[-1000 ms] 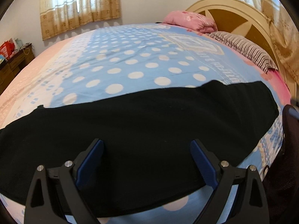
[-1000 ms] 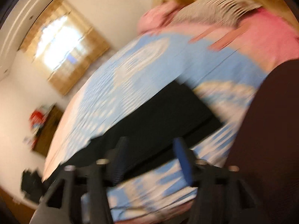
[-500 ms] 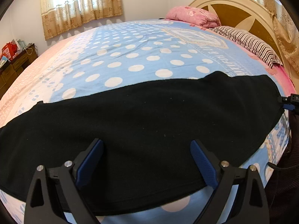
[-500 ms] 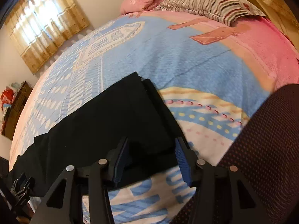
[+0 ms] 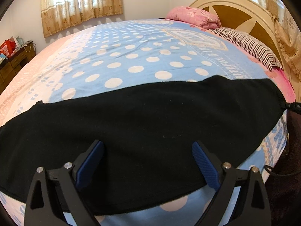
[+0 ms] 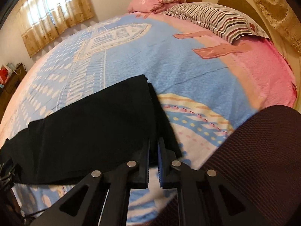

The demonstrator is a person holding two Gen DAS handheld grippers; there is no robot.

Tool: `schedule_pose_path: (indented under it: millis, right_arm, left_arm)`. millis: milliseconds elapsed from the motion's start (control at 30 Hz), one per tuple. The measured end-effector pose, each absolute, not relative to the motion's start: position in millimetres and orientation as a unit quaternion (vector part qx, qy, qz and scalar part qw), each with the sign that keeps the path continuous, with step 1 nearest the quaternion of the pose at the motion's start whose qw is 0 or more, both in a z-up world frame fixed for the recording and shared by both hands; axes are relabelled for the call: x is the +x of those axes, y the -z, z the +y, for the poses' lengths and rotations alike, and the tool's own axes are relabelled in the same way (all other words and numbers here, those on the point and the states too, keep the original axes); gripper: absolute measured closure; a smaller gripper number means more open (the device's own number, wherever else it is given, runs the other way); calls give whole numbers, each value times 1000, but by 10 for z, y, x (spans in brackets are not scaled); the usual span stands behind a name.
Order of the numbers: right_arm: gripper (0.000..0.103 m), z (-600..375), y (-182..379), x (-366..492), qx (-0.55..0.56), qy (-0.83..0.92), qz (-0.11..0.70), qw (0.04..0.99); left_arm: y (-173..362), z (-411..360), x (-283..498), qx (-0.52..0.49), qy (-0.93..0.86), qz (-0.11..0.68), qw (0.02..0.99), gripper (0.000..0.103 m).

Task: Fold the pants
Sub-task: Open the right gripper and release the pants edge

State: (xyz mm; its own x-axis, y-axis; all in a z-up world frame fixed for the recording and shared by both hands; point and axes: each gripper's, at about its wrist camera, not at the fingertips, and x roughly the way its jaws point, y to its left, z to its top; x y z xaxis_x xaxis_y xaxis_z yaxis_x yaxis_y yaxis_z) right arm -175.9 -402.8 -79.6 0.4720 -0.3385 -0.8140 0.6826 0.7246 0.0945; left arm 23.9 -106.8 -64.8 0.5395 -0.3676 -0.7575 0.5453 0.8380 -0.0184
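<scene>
Black pants (image 5: 143, 124) lie flat across the near edge of the bed, folded lengthwise into one long strip. My left gripper (image 5: 147, 148) is open, its blue pads spread wide over the middle of the strip, empty. In the right wrist view the pants (image 6: 94, 131) end at a doubled edge at the right. My right gripper (image 6: 153, 150) is shut on that end's near corner. The right gripper's tip also shows at the far right of the left wrist view (image 5: 293, 106).
The bed has a blue polka-dot blanket (image 5: 135, 56) with a pink border. A striped pillow (image 6: 210, 20) and a pink pillow (image 5: 193, 17) lie by the headboard (image 5: 244, 13). A wooden dresser (image 5: 13, 64) stands at the left. A dark mesh chair back (image 6: 263, 150) is at the right.
My right gripper swung down to the end of the pants and closed on the near corner. The left gripper stayed open over the pants, almost still.
</scene>
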Motion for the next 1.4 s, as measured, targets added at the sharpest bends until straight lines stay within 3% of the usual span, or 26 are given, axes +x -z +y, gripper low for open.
schedule_pose_path:
  millis: [333,533,867,1067,1167,1233,1267,1300,1400]
  right_arm:
    - [90,-4135,1000,-1737,195,302,464,810]
    - [87,-4159,581,-2025,215,365,353,834]
    - [87,-4300,947,-1186,233,286,397,840]
    - [87,-4544,901,-1118,283,259,386,839]
    - [86,-4543,685,-1366,289,262,334,858]
    - [64,-4537,565,-1613,299,257,300,869]
    - [35,-4537,557,-1684,305,255,299,867]
    - [26,-4530,578,-1768,312,254,309,862]
    - [26,-4469,702,-1839,299,254,350,850]
  left_arm:
    - [541,-1134,217,127,268,384,874,6]
    - [517,-1100,325,100,262,387,878,6]
    - [718,-1216,214,135,239,387,880,4]
    - [756,-1175,191,123,229,383,886,0]
    - [735,-1165,172,131,237,383,883,0]
    - [696,-1121,178,126,237,383,884,0]
    - [663,-1088,180,119,236,378,887,0]
    - [623,-1052,177,110,236,371,891,0]
    - [565,-1016,198,98,231,365,897,0]
